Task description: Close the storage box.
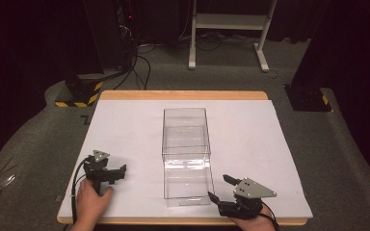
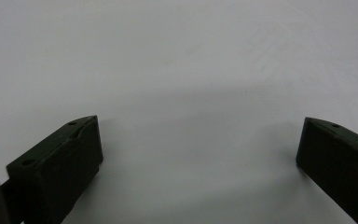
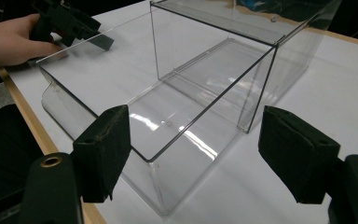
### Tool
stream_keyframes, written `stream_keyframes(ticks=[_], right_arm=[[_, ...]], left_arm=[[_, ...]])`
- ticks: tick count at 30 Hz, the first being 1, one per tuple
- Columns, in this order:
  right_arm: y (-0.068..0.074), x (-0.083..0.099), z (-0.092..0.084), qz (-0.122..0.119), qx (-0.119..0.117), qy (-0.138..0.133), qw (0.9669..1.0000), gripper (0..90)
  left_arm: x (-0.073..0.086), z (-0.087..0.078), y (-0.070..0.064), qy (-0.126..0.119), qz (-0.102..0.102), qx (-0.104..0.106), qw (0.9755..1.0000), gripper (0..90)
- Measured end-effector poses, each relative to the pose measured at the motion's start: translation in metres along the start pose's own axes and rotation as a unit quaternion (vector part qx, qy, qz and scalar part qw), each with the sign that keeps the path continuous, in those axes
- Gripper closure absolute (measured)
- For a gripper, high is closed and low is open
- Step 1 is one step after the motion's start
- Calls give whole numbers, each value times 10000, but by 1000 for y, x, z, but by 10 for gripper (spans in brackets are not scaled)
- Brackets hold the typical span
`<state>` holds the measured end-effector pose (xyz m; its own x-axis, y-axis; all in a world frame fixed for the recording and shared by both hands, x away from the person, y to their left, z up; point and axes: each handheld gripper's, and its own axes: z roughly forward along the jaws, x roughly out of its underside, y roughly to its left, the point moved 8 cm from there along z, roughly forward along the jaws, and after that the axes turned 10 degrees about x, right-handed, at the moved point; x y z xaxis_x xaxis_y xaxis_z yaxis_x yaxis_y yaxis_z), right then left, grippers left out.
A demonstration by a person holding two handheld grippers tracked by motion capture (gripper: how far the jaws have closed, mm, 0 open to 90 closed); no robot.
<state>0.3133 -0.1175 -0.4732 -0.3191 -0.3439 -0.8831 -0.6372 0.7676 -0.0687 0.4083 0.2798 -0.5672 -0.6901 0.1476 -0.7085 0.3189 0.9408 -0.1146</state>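
So the clear acrylic box [image 1: 186, 156], a long see-through bin with a drawer-like section sticking out toward the near edge, sits in the middle of the white-topped table [image 1: 279, 144], running from about the centre down to just short of the near edge. The right claw [image 1: 220, 187] is down at the near edge, just beside the box's near right corner, with its jaws apart and nothing between them. In the right gripper view the near corner of the box sits right ahead of the gap, pads not touching it. The left claw [image 1: 117, 172] sits near the near left corner of the table, well apart from the box, jaws spread wide over bare white surface, holding nothing.

What I'd worry about here:

- That acrylic is slick and thin-walled. If the right claw pinches just one wall near the corner, I'd guess the pads slide off or the whole box pivots on the table instead of coming along.
- The sticking-out section looks like it could slide on its own. Push or pull on it and it may move while the outer shell stays put, or the other way round.
- The box is already close to the near edge, so a pull toward the person could drag it over the lip.
- With the left claw this far off, nothing braces the box.
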Motion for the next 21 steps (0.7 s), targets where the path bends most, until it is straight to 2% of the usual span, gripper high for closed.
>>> stream_keyframes(ticks=[11, 21], right_arm=[[11, 15, 11, -198, -154, 303, 9992, 230], [15, 20, 20, -186, -226, 454, 9985, 207]], left_arm=[[0, 0, 0, 3, 3, 1, 10000, 6], [0, 0, 0, 3, 4, 1, 10000, 6]])
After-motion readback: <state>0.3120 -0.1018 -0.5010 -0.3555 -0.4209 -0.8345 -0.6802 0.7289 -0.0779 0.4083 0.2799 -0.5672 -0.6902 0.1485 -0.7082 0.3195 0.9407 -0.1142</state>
